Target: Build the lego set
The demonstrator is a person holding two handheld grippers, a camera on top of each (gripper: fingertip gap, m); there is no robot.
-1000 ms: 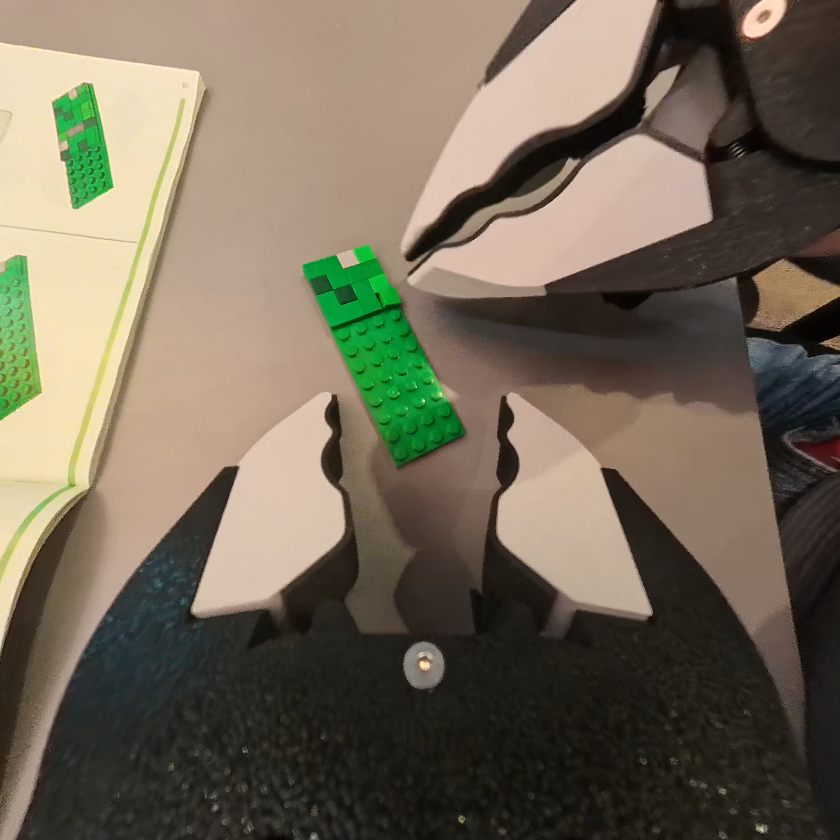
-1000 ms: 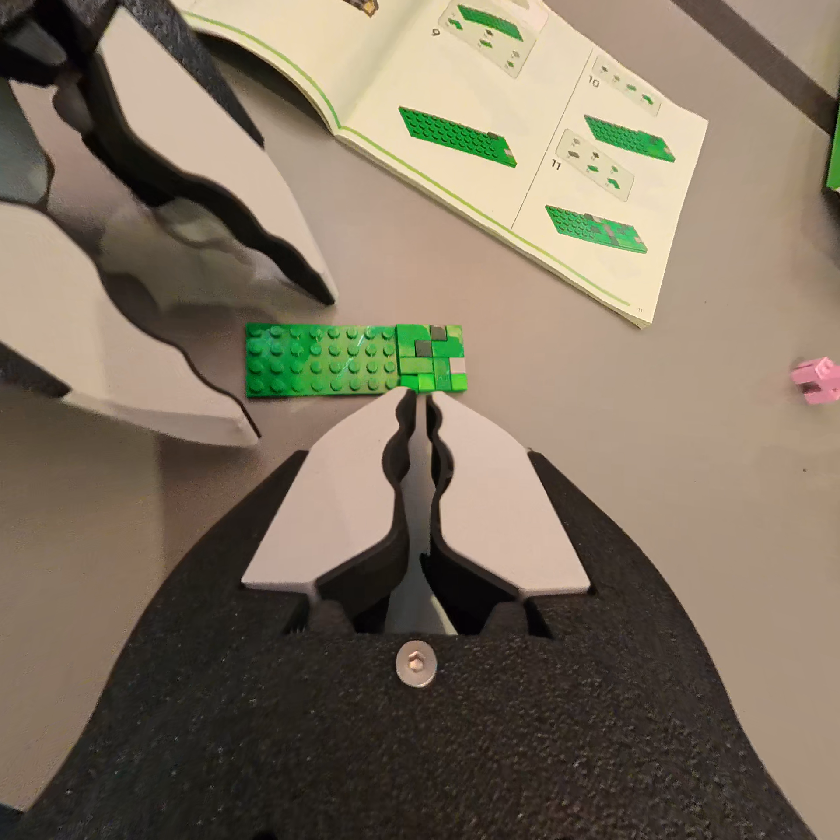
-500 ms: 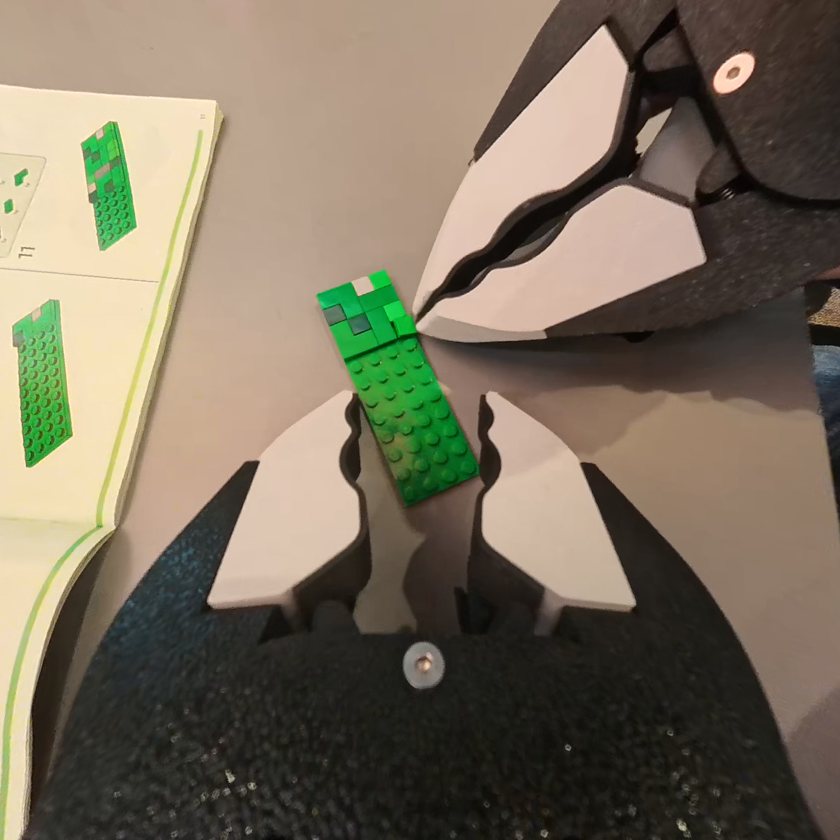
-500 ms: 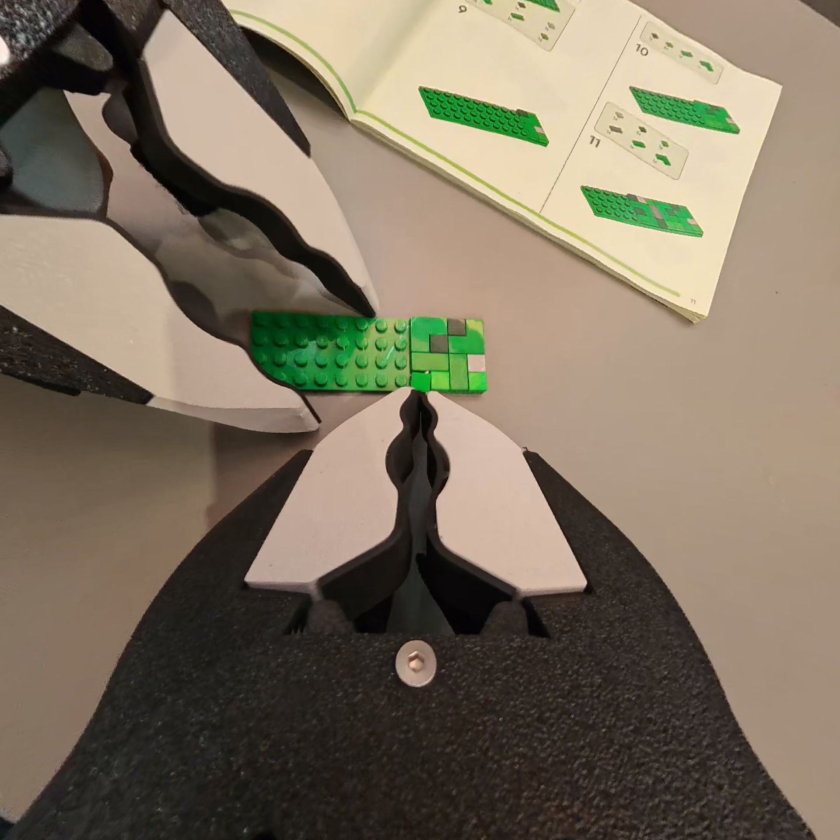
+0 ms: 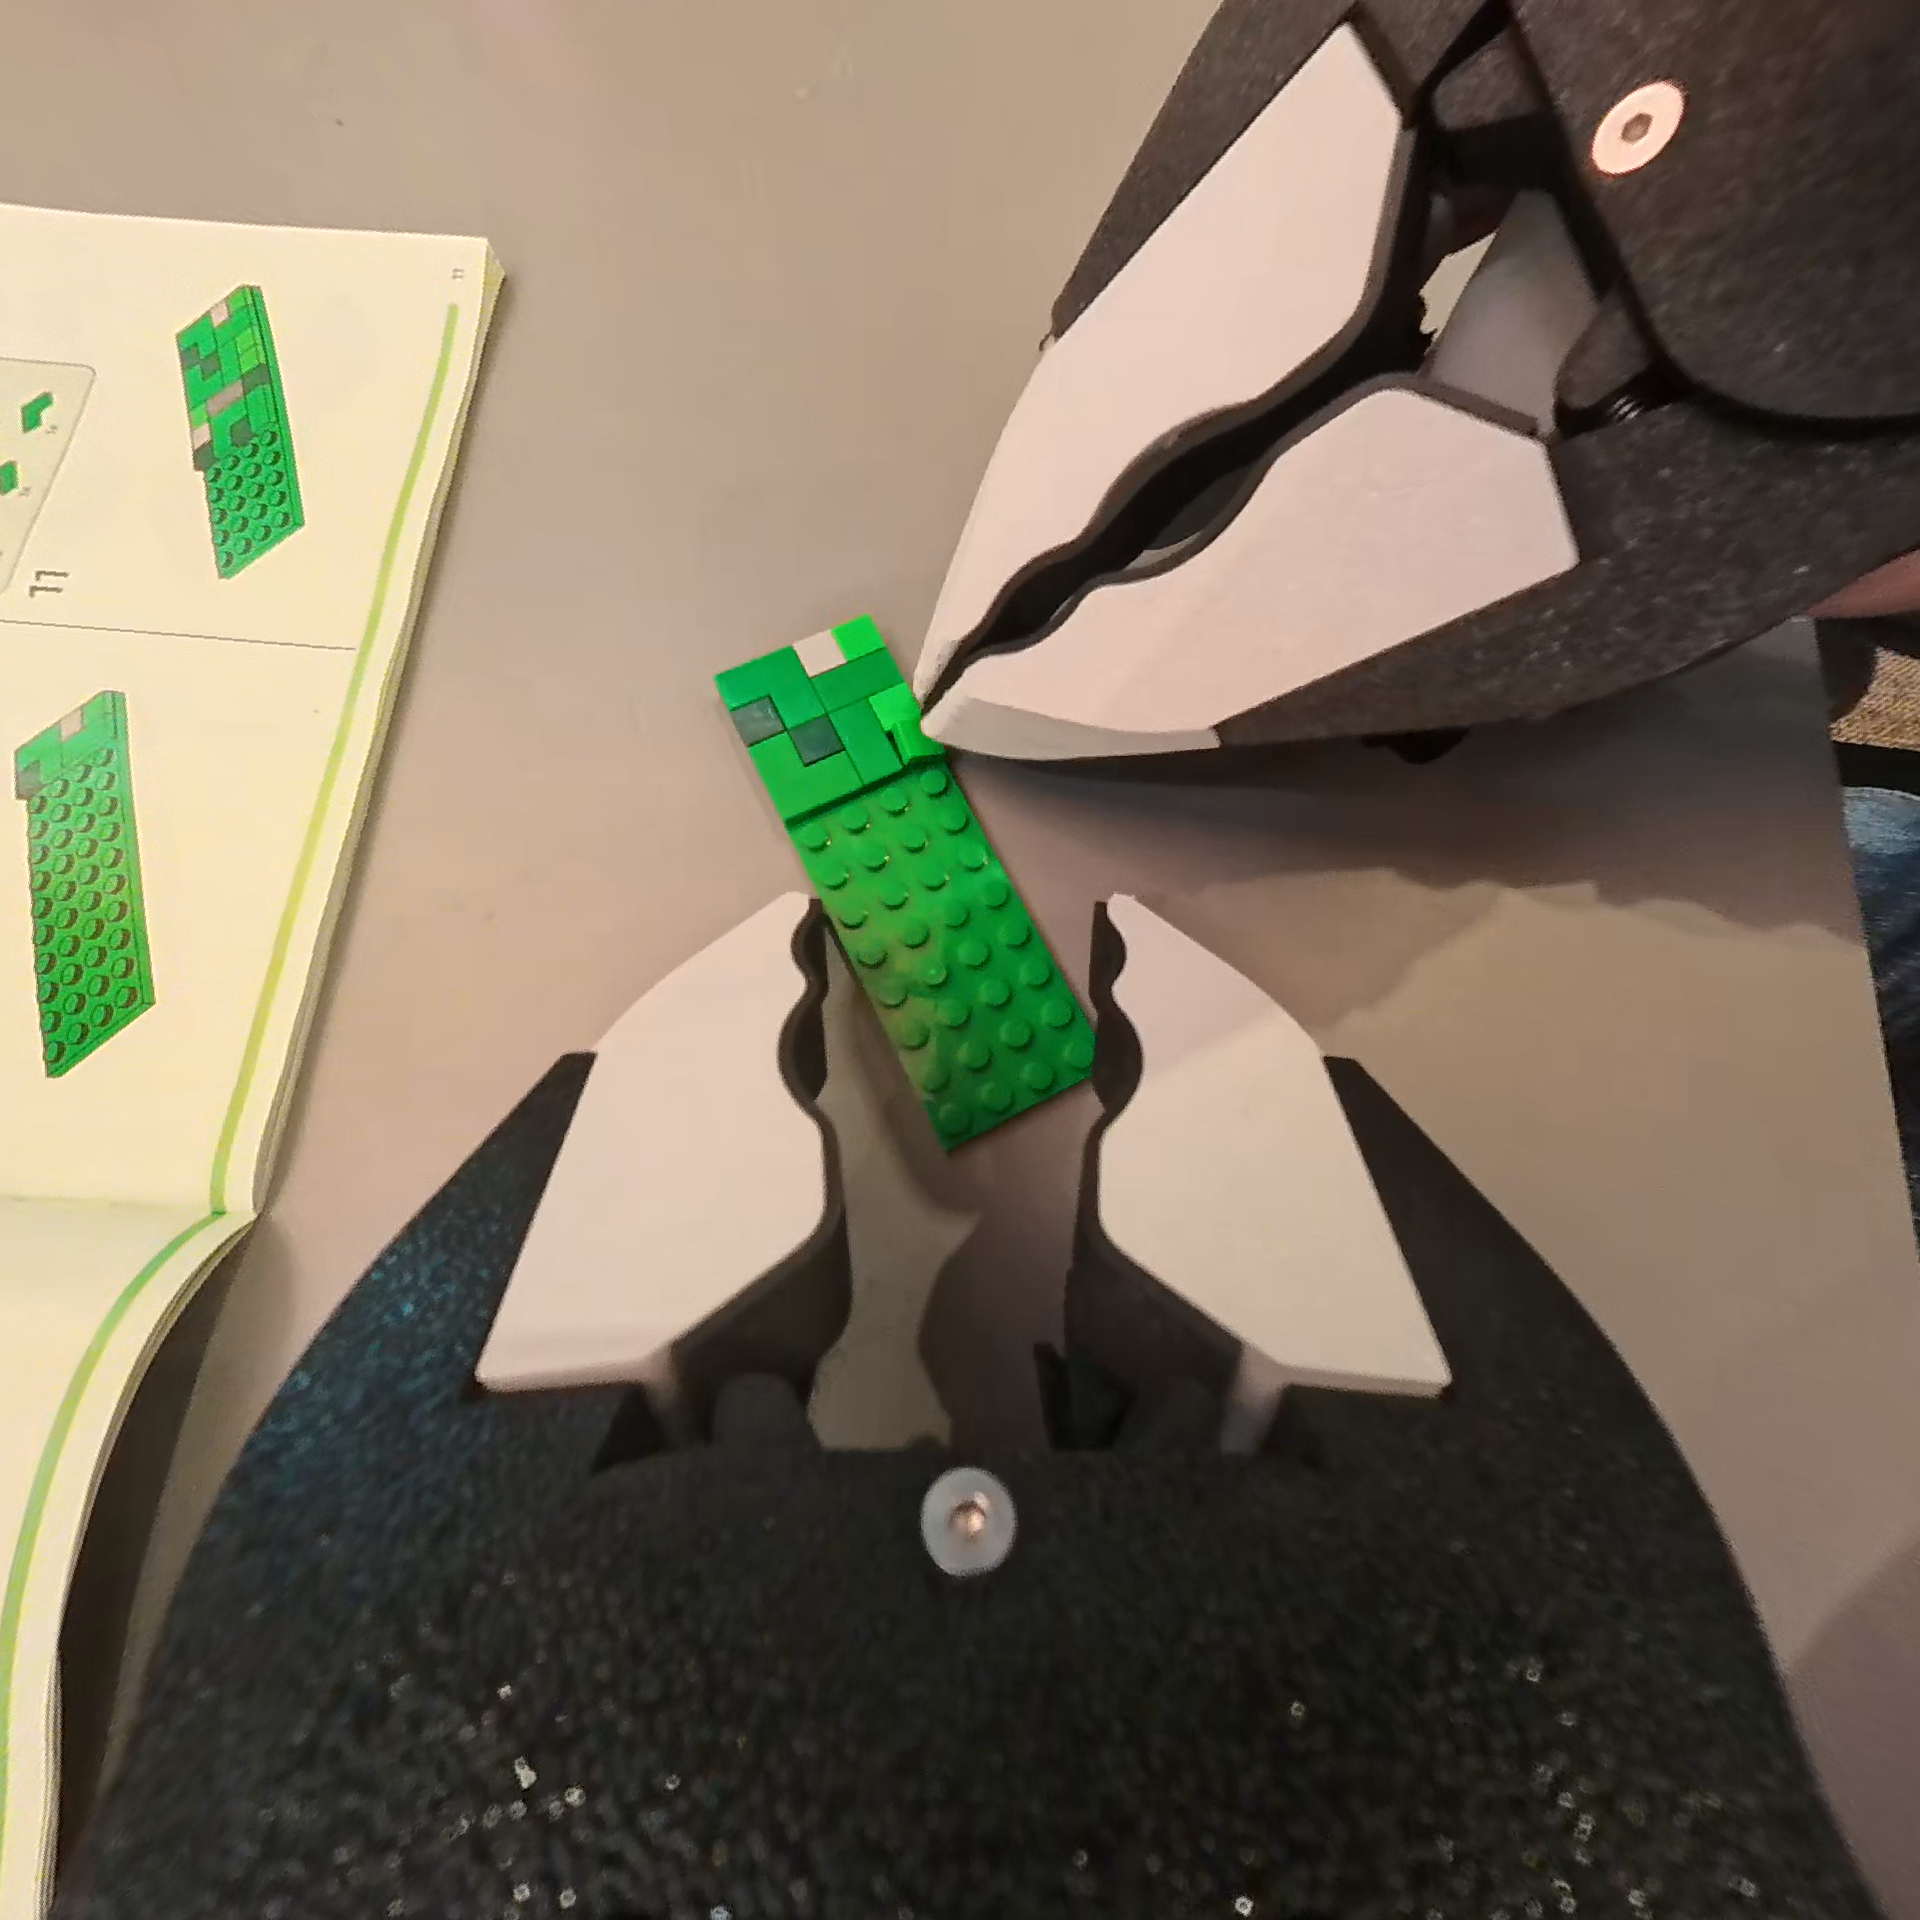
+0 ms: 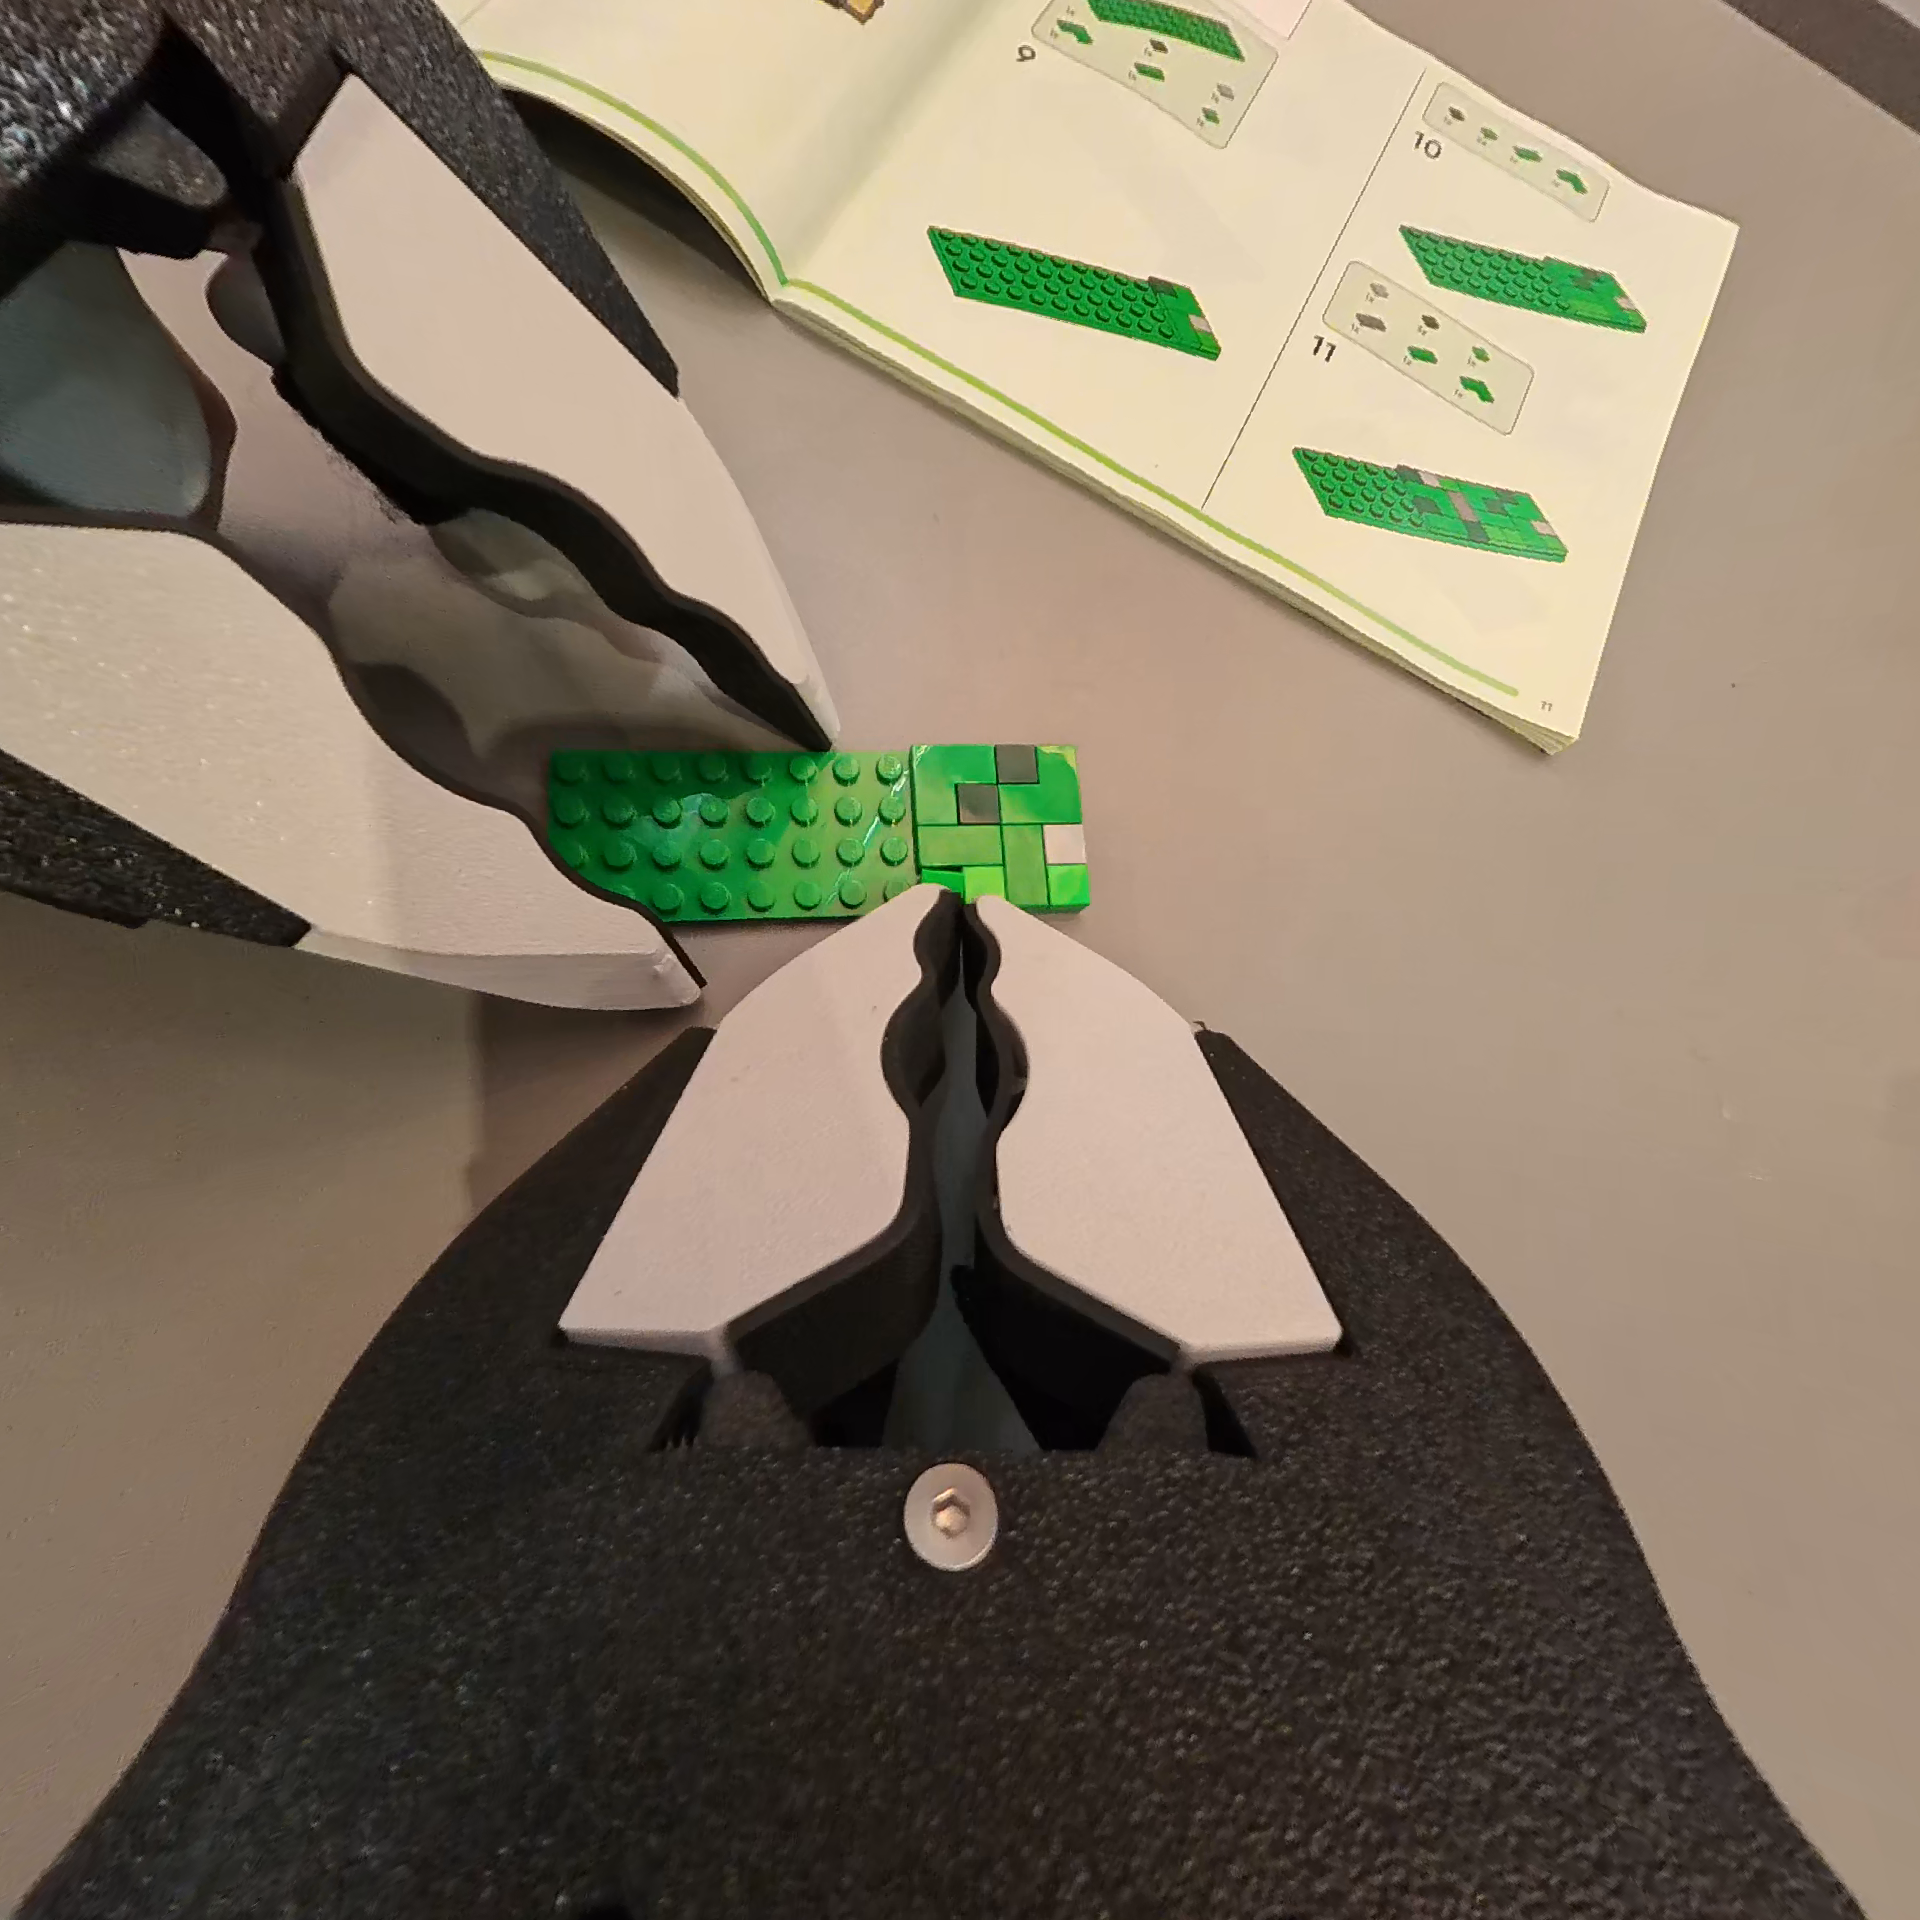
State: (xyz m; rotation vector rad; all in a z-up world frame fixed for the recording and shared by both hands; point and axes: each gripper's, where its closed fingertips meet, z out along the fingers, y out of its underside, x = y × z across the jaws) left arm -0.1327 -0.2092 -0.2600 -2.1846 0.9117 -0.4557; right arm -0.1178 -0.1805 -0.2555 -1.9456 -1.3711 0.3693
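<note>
- Your left claw is spread wide, straddling the studded end of the green plate on the table.
- Your right claw is pinched together, tips touching a small green tile at the plate's tiled end.

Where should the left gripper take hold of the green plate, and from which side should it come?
Probably the studded end of the green plate, across its two long edges. That end lies flat between the open fingers of the left gripper, so closing there looks right. It also stays clear of the tiled end, where the shut right gripper is pressing.
</note>
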